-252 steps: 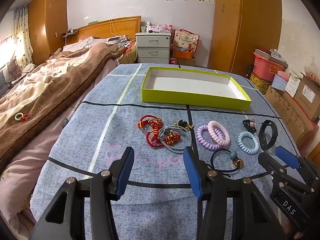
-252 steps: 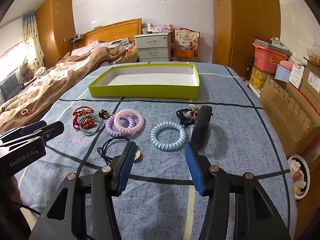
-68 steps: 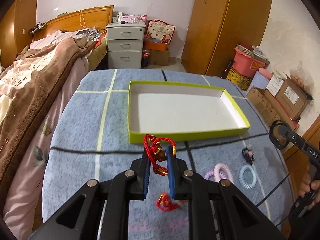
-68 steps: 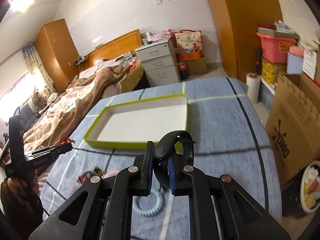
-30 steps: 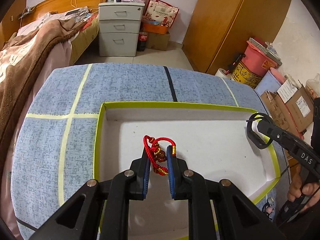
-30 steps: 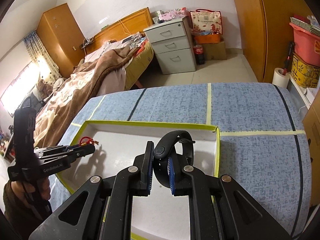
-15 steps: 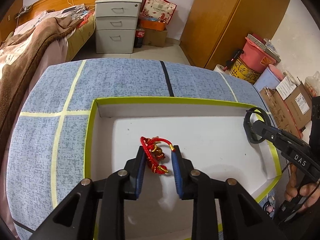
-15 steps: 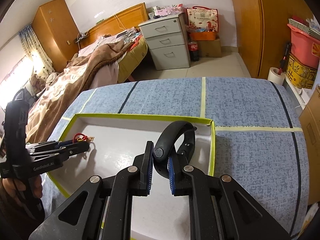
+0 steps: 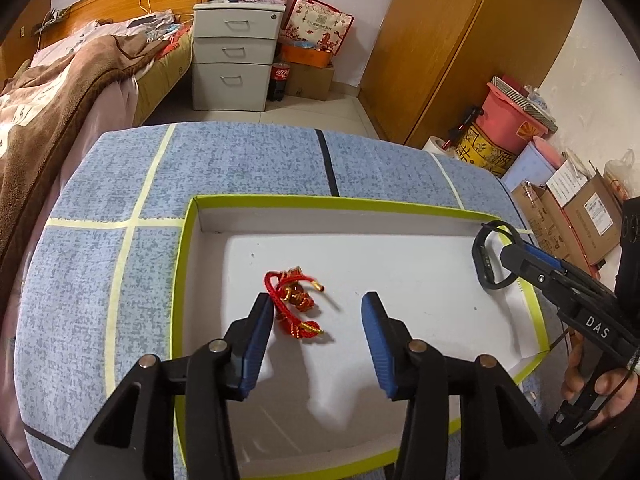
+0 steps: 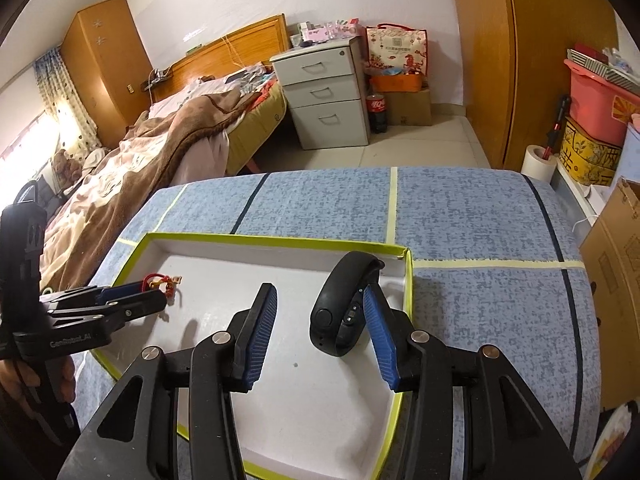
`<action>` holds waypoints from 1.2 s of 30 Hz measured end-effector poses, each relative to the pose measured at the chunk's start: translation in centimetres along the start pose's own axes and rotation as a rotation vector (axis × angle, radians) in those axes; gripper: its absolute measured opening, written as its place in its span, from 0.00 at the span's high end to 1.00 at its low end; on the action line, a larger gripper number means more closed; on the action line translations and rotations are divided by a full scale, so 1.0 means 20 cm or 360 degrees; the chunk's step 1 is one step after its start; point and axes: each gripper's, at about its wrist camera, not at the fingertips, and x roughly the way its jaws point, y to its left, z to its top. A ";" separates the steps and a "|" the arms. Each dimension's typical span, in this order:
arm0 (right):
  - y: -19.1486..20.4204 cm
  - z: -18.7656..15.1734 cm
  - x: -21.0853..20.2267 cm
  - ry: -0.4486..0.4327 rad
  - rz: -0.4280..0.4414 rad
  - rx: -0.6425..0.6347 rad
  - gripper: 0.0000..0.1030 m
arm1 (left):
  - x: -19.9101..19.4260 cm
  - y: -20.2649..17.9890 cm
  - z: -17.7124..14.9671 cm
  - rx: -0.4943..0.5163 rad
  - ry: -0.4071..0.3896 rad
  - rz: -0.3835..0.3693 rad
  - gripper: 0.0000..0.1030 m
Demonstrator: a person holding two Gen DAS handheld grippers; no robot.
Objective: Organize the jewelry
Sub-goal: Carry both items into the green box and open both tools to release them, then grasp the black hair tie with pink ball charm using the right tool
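A shallow rectangular box with a lime-green rim and white cardboard floor (image 9: 192, 240) sits on a table covered in a blue speckled cloth with pale yellow and black grid lines (image 9: 248, 160). Both handheld tongs hover over the box.

The left gripper (image 9: 318, 320), black with blue ribbed pads, has its jaws spread wide and grips nothing. A tangled red braided cord bracelet with small gold beads (image 9: 294, 304) lies between the pads, close against the inner face of the left pad. It looks slightly blurred, so whether it rests fully on the white floor cannot be told. In the right wrist view the same bracelet (image 10: 162, 282) shows at the tip of the left gripper (image 10: 136, 300), near the left wall of the box.

The right gripper (image 10: 320, 320) is also spread wide. A black rubber fitness band with a round button (image 10: 342, 308) stands on edge inside the box near the far right corner, leaning against the inner face of the right pad and clear of the other pad. From the left wrist view, the band (image 9: 486, 256) appears at the tip of the right gripper (image 9: 510, 256), over the right side of the box.

Beyond the table stand a grey three-drawer bedside cabinet (image 9: 236, 56), a bed with a brown blanket (image 9: 60, 92), and a wooden wardrobe (image 9: 460, 40).
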 end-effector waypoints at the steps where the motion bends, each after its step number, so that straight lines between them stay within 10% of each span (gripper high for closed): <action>1: 0.00 0.00 -0.01 -0.0006 -0.0009 -0.0004 0.55 | -0.01 0.00 0.00 -0.0001 -0.0007 0.0009 0.53; 36: 0.10 -0.51 -0.43 -0.0019 -0.0172 -0.0034 0.53 | -0.53 0.01 -0.58 -0.0036 -0.0234 0.0032 0.45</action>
